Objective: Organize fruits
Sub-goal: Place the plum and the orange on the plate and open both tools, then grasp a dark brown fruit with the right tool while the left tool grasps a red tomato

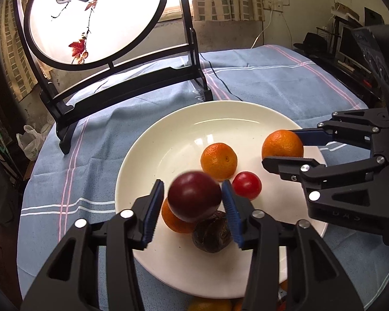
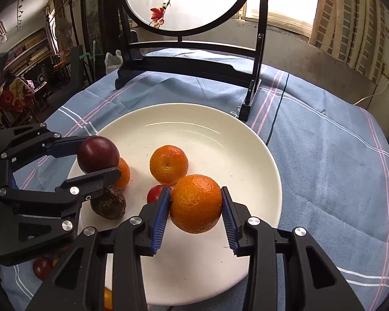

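Meanwhile, over the white plate [image 1: 153, 155], the left gripper [image 1: 193, 202] stands released around a blurred plum [image 1: 194, 197], apparently dropping; the right gripper [image 2: 195, 204] barely cradles an orange [image 2: 195, 203]. Either fruit may bounce off the rim.

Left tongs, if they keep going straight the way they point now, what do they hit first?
Probably the dark plum between the left tongs itself; just beyond it, the orange and the brown fruit on the white plate. Depth is unclear.
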Tool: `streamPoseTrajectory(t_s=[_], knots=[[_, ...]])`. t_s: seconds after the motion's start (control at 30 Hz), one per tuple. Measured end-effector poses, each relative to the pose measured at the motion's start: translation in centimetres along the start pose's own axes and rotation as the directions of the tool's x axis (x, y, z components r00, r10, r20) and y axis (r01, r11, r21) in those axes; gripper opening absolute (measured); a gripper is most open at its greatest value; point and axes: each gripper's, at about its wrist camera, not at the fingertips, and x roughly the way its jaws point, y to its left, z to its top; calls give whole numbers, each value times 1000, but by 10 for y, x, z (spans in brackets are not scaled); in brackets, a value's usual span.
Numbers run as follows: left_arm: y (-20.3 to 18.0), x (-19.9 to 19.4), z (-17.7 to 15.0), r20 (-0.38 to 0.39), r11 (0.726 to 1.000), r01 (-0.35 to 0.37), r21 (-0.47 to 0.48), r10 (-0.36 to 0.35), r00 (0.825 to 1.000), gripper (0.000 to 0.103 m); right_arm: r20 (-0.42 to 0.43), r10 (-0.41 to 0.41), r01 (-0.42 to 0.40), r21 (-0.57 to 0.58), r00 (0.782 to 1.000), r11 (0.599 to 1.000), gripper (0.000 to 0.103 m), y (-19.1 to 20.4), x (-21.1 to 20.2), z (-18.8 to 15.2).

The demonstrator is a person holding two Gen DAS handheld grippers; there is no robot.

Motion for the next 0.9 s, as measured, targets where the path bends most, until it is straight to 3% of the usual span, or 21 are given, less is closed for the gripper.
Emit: streamPoseTrajectory(t_s=[0.03,0.2,0.33,0.63,0.77,0.9], knots=[[1,-2,0,10,1000,-3,-3,3,1000,60,8,4,-4,10,1000,1000,49,-2,-1,0],[5,-18,-1,45,1000,-2,-1,2,999,64,53,16,-17,34,998,999,50,-6,-24,-2],[15,-39,-13,71,1000,18,-21,-17,997,65,77,35,-37,15,996,999,65,0,-57,-16],[30,-100,-72,117,997,74,-16,-72,991,73,59,118,-110,-116,991,987,65,45,-127,-108],[16,-116,-107,80,989,135,54,-139,987,75,12,78,-73,-239,997,968,64,69,-131,-146],[-1,-122,-137,35,978,178,110,-183,982,75,-50,44,-58,-343,998,937,50,87,-121,-166]])
